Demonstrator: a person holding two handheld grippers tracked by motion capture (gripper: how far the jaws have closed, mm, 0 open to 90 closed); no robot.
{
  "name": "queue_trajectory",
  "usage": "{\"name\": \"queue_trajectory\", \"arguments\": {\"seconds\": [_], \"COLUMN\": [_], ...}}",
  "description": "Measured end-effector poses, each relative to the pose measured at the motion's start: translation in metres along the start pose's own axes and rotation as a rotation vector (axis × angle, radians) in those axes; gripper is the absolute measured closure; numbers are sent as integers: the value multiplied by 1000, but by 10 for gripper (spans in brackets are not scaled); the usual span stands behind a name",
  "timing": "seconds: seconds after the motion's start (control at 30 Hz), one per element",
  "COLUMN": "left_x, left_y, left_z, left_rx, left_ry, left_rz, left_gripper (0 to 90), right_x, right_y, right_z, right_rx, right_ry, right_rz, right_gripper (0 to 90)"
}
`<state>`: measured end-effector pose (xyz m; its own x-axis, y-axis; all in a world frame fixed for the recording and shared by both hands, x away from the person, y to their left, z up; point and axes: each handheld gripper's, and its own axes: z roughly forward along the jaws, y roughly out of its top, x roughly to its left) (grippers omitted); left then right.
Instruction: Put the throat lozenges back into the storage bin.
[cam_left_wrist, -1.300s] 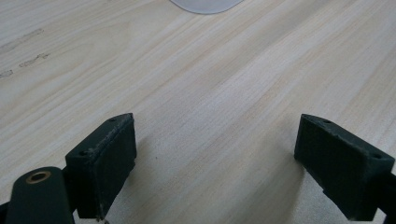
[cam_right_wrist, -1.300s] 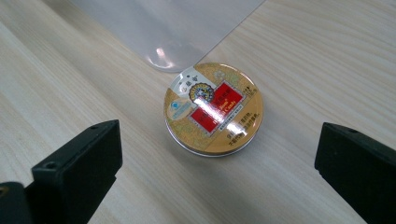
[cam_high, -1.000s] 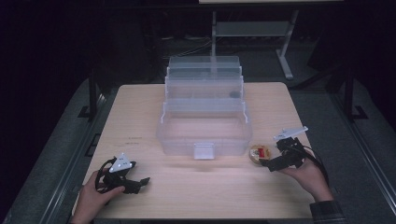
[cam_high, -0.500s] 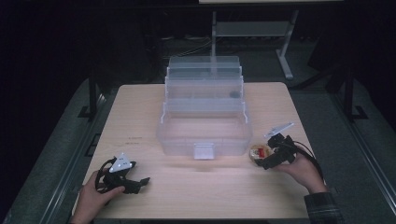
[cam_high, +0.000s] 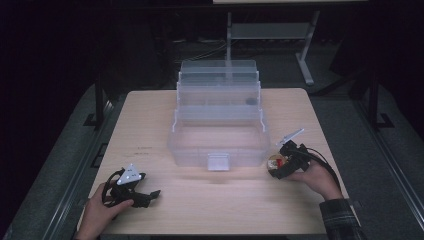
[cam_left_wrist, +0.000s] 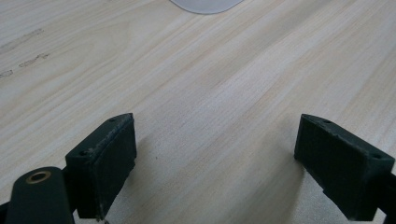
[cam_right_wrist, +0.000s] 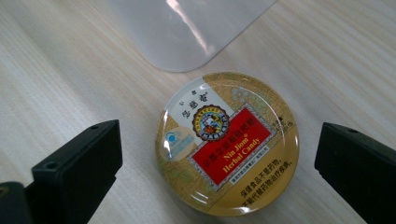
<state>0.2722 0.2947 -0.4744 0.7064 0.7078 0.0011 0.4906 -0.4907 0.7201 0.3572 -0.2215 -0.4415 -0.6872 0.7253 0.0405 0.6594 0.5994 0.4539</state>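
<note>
Two grippers, nothing held: right gripper (cam_right_wrist: 217, 172) spread either side of candy tin (cam_right_wrist: 227, 142) lying flat on table (cam_high: 150, 120) beside clear box (cam_high: 218, 135) (pickup apparently pending), left gripper (cam_left_wrist: 215, 163) spread, idle over bare wood.

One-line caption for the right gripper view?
Open right gripper straddling a round candy tin lying flat on the wooden table, beside a clear box.
</note>
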Motion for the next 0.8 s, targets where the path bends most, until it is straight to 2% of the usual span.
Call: {"name": "queue_trajectory", "arguments": {"seconds": [0.43, 0.5, 0.8], "left_x": [0, 0, 0], "left_y": [0, 0, 0], "left_z": [0, 0, 0], "left_rx": [0, 0, 1], "left_ry": [0, 0, 0], "left_rz": [0, 1, 1], "left_gripper": [119, 119, 119], "right_x": [-4, -4, -6], "right_y": [6, 6, 5], "right_z": [11, 12, 14], "right_rx": [35, 37, 50], "right_ry": [3, -6, -3], "right_rz": [2, -4, 7], "right_gripper": [6, 62, 87]}}
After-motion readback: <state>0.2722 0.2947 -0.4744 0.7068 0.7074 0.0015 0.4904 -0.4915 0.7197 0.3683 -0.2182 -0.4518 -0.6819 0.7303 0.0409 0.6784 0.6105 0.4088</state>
